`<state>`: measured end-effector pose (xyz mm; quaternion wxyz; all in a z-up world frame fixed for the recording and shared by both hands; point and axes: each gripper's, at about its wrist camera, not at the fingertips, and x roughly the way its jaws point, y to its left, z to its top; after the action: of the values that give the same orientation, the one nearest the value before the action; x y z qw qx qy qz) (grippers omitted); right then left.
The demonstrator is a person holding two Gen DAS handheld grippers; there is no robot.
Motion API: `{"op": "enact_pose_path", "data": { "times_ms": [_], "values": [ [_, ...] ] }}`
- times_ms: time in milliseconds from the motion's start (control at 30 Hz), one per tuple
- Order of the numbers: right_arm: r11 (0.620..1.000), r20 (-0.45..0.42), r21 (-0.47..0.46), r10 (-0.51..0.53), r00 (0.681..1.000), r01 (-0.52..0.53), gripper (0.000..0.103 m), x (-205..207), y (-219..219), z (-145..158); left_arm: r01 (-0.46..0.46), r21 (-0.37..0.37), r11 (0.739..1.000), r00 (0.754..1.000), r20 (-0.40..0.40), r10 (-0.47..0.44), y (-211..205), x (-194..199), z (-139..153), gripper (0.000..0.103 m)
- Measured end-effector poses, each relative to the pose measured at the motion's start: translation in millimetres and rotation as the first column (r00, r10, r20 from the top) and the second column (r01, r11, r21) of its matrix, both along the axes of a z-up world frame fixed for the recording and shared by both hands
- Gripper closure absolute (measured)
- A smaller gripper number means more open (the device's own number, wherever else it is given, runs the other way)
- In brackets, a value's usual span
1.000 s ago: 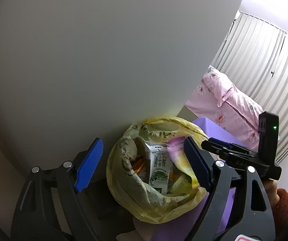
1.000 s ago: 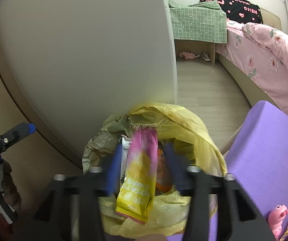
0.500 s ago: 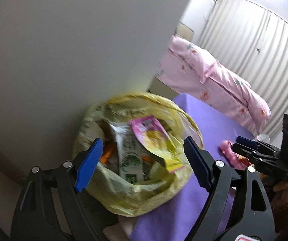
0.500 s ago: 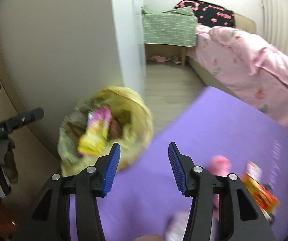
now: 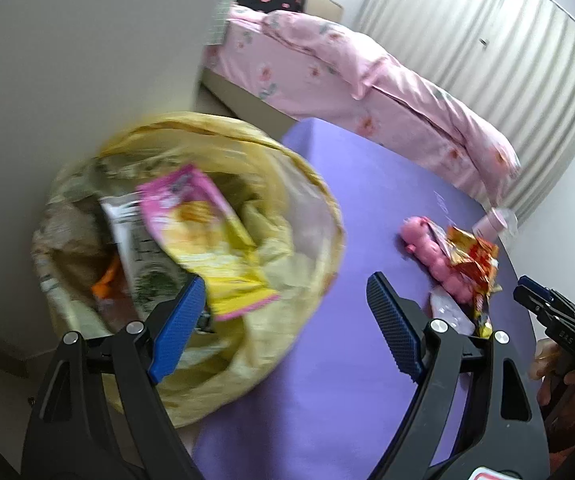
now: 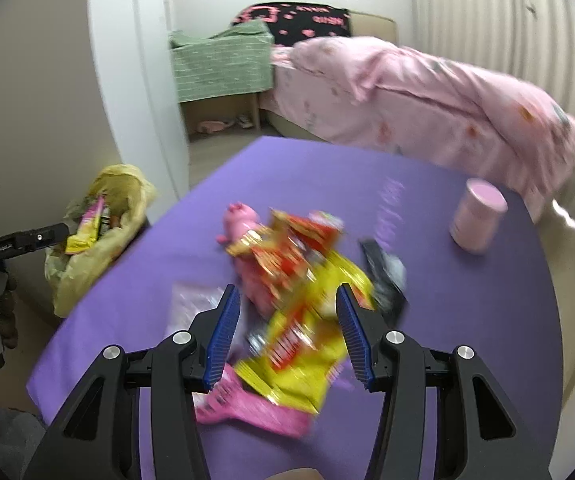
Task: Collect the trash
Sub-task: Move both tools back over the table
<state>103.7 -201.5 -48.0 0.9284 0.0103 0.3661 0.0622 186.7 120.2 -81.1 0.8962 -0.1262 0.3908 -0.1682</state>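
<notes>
The right gripper (image 6: 287, 330), which a second ago held a pink-and-yellow wrapper (image 5: 207, 240) over the yellow trash bag (image 5: 295, 216), has swung away and now hangs spread and empty above a yellow-and-red snack packet (image 6: 303, 328) on the purple counter (image 6: 467, 320). The wrapper lies inside the bag, at the counter's left edge. The left gripper (image 5: 283, 320) is spread wide, empty, beside the bag.

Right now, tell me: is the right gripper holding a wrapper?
No. The right gripper stands open above the yellow wrapper on the purple table, its pads not pressing on it.
</notes>
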Motion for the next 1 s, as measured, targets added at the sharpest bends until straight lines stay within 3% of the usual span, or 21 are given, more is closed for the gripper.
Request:
{"op": "enact_pose_path", "data": {
  "times_ms": [233,367,500,600,800,867,1000],
  "values": [
    [0.999,-0.054,0.042,-0.005,0.999,0.007,0.056,-22,-20,-19,0.129,0.032,0.991,0.991,0.023,-0.13,-46,-1,7,0.025],
    [0.99,-0.086,0.074,0.126,0.988,-0.119,0.056,-31,-13,-26,0.188,0.041,0.981,0.982,0.025,-0.189,-68,-2,8,0.025],
    [0.961,-0.087,-0.057,0.266,0.96,-0.271,0.056,-32,11,-31,0.233,0.056,0.971,0.972,0.02,-0.234,-82,-4,9,0.025],
    [0.926,-0.124,-0.044,0.367,0.922,-0.374,0.056,-24,22,-38,0.262,0.058,0.963,0.965,0.01,-0.263,-89,-6,9,0.025],
    [0.938,-0.202,0.139,0.34,0.918,-0.317,0.056,-27,2,-53,0.329,0.034,0.944,0.944,-0.028,-0.328,-109,-5,5,0.025],
    [0.935,-0.216,0.172,0.344,0.914,-0.311,0.056,-37,-3,-55,0.375,0.025,0.927,0.927,-0.047,-0.373,-123,-1,-1,0.034],
    [0.95,-0.207,0.118,0.31,0.928,-0.291,0.056,-66,-7,-53,0.42,0.045,0.906,0.905,-0.093,-0.415,-151,10,-19,0.047]
  ]
}}
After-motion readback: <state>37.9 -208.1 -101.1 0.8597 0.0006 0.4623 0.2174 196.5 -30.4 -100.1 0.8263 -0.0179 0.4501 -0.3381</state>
